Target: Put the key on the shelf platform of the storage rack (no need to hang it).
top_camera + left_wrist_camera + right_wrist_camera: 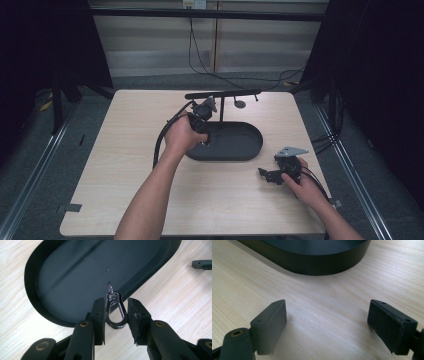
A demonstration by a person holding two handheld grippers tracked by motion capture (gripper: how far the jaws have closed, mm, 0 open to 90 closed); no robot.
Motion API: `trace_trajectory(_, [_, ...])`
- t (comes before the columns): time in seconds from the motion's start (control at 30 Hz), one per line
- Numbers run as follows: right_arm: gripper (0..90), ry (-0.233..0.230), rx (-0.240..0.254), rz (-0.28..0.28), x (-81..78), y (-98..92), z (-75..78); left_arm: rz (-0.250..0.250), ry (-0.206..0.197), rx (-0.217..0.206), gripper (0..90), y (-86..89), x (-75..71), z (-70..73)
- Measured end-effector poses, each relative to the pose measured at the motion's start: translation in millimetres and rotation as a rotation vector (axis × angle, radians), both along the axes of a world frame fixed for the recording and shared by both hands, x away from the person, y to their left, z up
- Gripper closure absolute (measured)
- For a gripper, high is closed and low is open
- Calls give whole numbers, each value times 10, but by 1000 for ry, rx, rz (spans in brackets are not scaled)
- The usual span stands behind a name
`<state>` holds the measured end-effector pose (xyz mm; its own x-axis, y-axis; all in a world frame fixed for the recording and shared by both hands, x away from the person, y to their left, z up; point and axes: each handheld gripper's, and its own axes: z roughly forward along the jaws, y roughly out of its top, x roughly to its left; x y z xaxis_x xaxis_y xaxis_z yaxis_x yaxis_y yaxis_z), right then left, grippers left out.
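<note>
Spanning a dark-curtained bay, the wooden table [125,165] carries an oval black tray [240,145] mid-table. Left gripper [116,315] pinches a metal clasp [115,311] over the tray's near rim; right gripper [327,325], spread, rests near the right edge beside a hanging stand [222,95].

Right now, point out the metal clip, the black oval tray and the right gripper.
metal clip [115,311]: left gripper view, on its loop between the jaws.
black oval tray [75,272]: left gripper view, bare floor.
right gripper [327,326]: right gripper view, midway between its open jaws.
</note>
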<state>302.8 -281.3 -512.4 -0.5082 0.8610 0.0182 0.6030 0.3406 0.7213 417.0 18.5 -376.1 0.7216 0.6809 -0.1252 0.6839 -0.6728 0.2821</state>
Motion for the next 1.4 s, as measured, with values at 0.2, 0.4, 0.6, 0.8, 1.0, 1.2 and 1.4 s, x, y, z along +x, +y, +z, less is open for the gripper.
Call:
trace_trajectory(0.2, [155, 0, 0, 1, 0, 0, 0, -9, -7, 0, 681, -48, 14, -28])
trace_trajectory(0.4, [155, 0, 0, 0, 0, 0, 0, -14, -3, 0, 681, -86, 41, -44])
trace_trajectory(0.6, [155, 0, 0, 0, 0, 0, 0, -18, -9, -2, 681, -139, 65, -68])
trace_trajectory(0.8, [155, -1, -1, 3, 0, -1, 0, -25, -2, -4, 681, -200, 86, -112])
trace_trajectory(1.0, [155, -1, -1, 4, 0, 0, -1, -33, -4, -5, 681, -248, 104, -131])
trace_trajectory(1.2, [155, -2, -1, 5, -1, 0, -1, -33, -6, -5, 681, -302, 112, -150])
trace_trajectory(1.4, [155, -2, -1, 5, -1, 0, -1, -35, -8, -11, 681, -336, 137, -170])
